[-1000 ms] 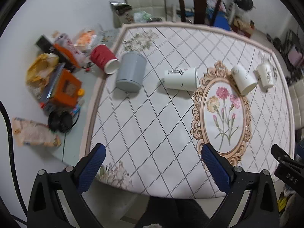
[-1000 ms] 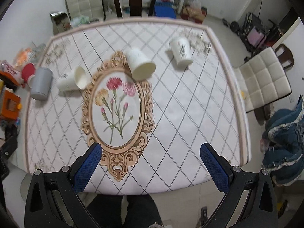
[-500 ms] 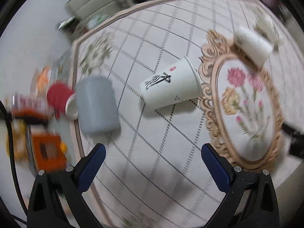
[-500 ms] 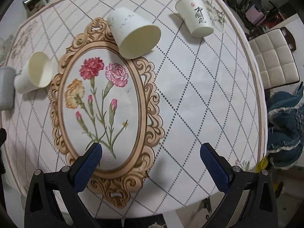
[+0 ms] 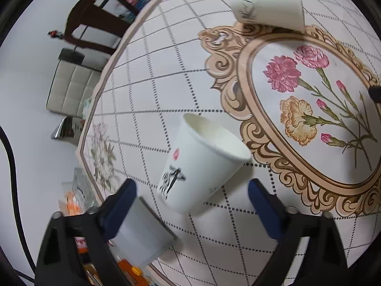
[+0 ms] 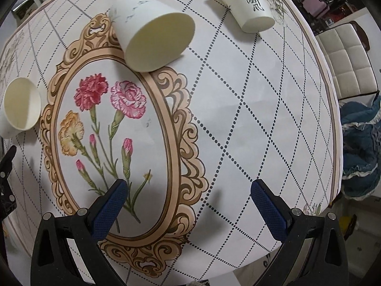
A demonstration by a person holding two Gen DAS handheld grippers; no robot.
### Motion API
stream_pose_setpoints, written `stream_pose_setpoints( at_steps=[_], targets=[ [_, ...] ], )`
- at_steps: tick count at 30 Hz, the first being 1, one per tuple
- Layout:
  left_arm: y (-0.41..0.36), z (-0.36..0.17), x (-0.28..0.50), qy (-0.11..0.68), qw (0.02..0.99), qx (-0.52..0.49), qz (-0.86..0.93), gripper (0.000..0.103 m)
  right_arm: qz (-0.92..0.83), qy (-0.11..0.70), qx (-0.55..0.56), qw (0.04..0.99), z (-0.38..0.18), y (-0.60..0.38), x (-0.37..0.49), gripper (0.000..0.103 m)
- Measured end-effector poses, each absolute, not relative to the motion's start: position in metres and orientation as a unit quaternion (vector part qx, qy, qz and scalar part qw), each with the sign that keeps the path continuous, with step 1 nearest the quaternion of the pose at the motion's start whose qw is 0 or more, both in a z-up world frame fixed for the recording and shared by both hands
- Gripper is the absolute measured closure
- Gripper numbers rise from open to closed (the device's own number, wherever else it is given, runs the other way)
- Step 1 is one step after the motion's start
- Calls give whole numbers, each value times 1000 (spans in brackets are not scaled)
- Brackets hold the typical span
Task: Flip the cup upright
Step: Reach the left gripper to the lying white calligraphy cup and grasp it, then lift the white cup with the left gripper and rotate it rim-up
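Left wrist view: the left gripper (image 5: 192,194) is holding its blue-padded jaws wide apart, gripping nothing. The white paper cup with black writing (image 5: 198,164) is lying on its side on the tablecloth (image 5: 152,90), sitting just ahead of the jaws and between their lines, its open mouth pointing away and to the right. A grey cup (image 5: 142,236) is standing close against the left jaw, partly behind it. A second white cup (image 5: 268,4) is lying well ahead, beyond the flower medallion (image 5: 316,109).

In the right wrist view, the right gripper (image 6: 190,201) is also spreading its jaws apart over the medallion, empty. A marbled cup (image 6: 152,29) is lying far ahead of the left jaw, and a lettered cup (image 6: 247,3) is lying far ahead of the right jaw.
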State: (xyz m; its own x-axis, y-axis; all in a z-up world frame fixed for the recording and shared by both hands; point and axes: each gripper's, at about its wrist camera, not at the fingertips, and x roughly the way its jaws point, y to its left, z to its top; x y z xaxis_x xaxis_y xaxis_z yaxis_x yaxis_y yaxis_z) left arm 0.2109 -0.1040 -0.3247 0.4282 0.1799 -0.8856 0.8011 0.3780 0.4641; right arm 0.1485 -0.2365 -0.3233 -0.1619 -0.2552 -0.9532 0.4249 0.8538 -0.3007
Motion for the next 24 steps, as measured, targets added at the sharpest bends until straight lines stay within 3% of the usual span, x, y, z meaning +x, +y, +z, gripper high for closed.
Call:
stream_pose_setpoints(
  at_steps=[2, 7, 17, 24],
  targets=[
    [-109, -332, 210, 484, 666, 516, -238, 27, -266, 716, 58, 643, -324, -237, 148, 0],
    [-119, -345, 215, 483, 656, 526, -243, 32, -271, 716, 58, 641, -327, -246, 145, 0],
    [-117, -339, 227, 492, 676, 497, -232, 37, -277, 716, 58, 638, -328, -254, 153, 0],
    [-104, -315, 227, 535, 698, 423, -218, 37, -283, 717, 54, 635, -322, -252, 160, 0]
  ],
)
